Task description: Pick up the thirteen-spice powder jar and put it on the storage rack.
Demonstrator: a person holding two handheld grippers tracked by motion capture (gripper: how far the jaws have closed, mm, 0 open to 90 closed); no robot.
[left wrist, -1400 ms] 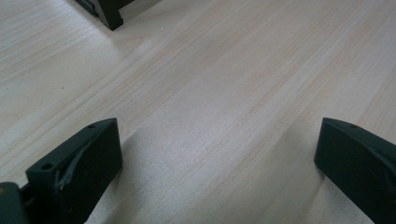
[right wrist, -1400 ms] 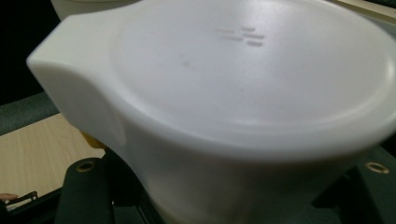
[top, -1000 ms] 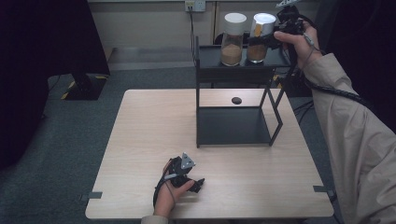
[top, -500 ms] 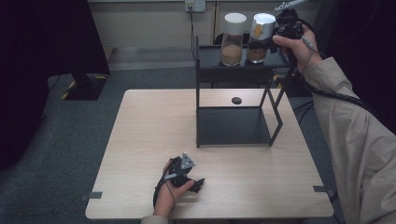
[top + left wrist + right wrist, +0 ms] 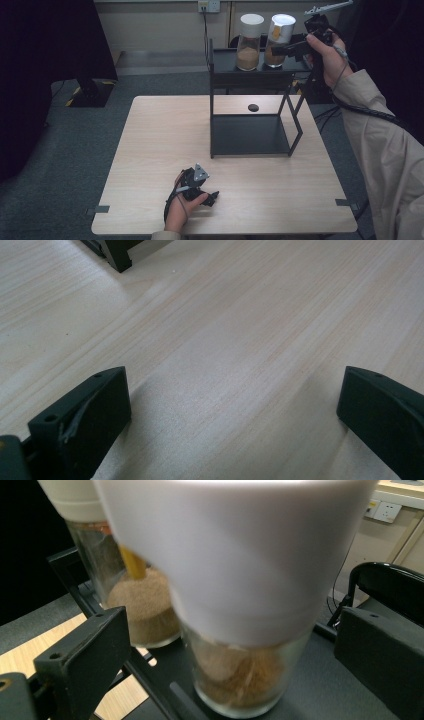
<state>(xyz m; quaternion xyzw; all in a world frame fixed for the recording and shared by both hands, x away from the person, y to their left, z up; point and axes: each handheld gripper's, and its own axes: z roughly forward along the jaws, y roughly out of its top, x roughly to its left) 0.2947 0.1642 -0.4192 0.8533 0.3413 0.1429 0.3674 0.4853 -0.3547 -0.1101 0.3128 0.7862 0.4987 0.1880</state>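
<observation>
**Right gripper opened around jar on black rack**

High view: we take the black rack [image 5: 250, 132] as landmark. It stands on the far right part of the table [image 5: 150, 150]. On its top shelf we see two jars with white lids, side by side: the right jar [image 5: 278, 40] and the left jar [image 5: 248, 42], both holding brown granules. The right gripper [image 5: 284, 50] is up at the rack's top shelf, reaching in from the right, tips at the right jar. We read its jaws as having just been opening, the jar between them, pads not pressing. A small dark round thing [image 5: 253, 107] lies on the table under the rack's top shelf, behind the bottom shelf. The left gripper [image 5: 206, 196] rests on the table well in front of the rack, near the table's front edge.

Left gripper view: the left gripper's [image 5: 235, 415] jaws stand wide apart, released, bare table [image 5: 225, 330] between them. A corner of the rack [image 5: 117, 252] shows at the top.

Right gripper view: the right jar [image 5: 240, 605] sits close, between the right gripper's [image 5: 230, 660] spread jaws, on the rack's shelf [image 5: 340, 700]. Gaps show on both sides, so it is released, no grasp. The left jar [image 5: 125, 580] stands just beside it, farther off.
</observation>
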